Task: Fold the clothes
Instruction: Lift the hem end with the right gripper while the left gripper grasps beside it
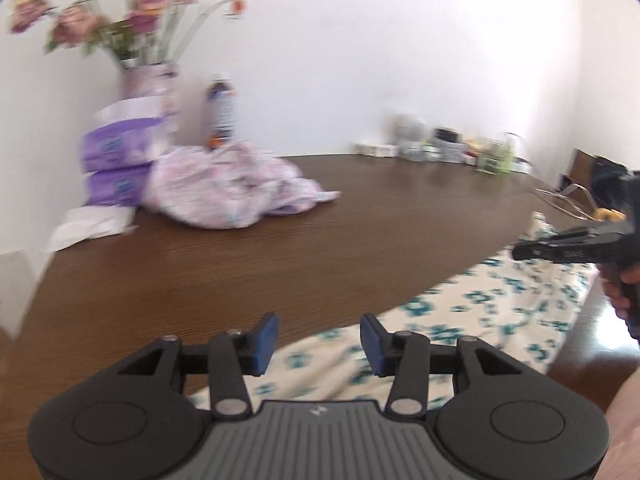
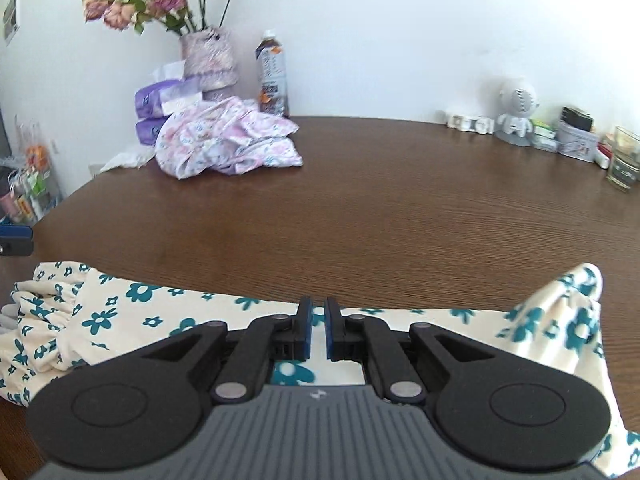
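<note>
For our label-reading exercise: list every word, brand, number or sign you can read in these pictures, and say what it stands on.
No text can be read.
Bottle: label print too small and blurred.
Purple tissue packs: logo blurred.
Tin: markings too small.
Small embossed mark on each gripper body: a symbol, no letters.

the flower-print garment point(image 2: 132, 312) lies spread along the near edge of the wooden table point(image 2: 380, 208). far back on the left, against the wall, a crumpled pile of clothes point(image 2: 228, 140) sits before a vase of flowers point(image 2: 208, 60), with stacked tissue packs point(image 2: 154, 110) to its left and a drink bottle point(image 2: 272, 76) just behind on its right. along the far right edge stand a small robot figurine point(image 2: 516, 114), a tin point(image 2: 574, 142) and a glass point(image 2: 624, 160). the middle of the table lies between these groups.
</note>
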`<state>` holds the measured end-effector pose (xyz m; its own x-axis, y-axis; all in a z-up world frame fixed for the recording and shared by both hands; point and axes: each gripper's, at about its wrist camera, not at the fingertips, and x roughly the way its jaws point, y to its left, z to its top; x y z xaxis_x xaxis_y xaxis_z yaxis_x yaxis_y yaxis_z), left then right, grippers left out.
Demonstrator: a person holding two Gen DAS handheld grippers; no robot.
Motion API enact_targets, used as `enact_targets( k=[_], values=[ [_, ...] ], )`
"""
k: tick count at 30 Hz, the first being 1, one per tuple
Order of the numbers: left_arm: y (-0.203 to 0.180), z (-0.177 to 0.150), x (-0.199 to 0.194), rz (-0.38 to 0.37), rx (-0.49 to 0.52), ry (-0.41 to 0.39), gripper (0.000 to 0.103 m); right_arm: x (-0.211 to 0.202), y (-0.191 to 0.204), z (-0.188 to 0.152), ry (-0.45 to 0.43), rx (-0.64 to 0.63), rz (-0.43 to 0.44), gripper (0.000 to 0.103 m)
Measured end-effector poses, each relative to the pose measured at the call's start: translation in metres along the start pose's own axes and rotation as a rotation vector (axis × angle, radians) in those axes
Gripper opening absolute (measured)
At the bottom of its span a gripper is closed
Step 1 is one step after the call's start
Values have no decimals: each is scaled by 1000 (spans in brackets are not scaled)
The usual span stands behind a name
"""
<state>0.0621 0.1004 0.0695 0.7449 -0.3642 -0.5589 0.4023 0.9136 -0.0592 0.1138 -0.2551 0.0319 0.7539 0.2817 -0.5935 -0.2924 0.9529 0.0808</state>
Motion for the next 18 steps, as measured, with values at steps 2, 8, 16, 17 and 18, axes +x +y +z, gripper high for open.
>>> enact_targets(
  k=[2,8,16,17,18],
  values=[
    [-19,-2,13,-60,12,34,41,-8,-8,-7,-13,1,-16,7],
    [-46,-19,43,-42,-14,128,35,-21,-42,-25,8,11,-83,8],
    [-82,4,37,-26,21,51,46,-50,-89,-27,-91,128,-59,19],
    [-92,9,40,-43,39,39,46,-53,-96,-24,-107,150,-79,21],
    [-102,13,46,-58,53,33,47,-54,-105,-21,-112,175,-100,26]
  ],
)
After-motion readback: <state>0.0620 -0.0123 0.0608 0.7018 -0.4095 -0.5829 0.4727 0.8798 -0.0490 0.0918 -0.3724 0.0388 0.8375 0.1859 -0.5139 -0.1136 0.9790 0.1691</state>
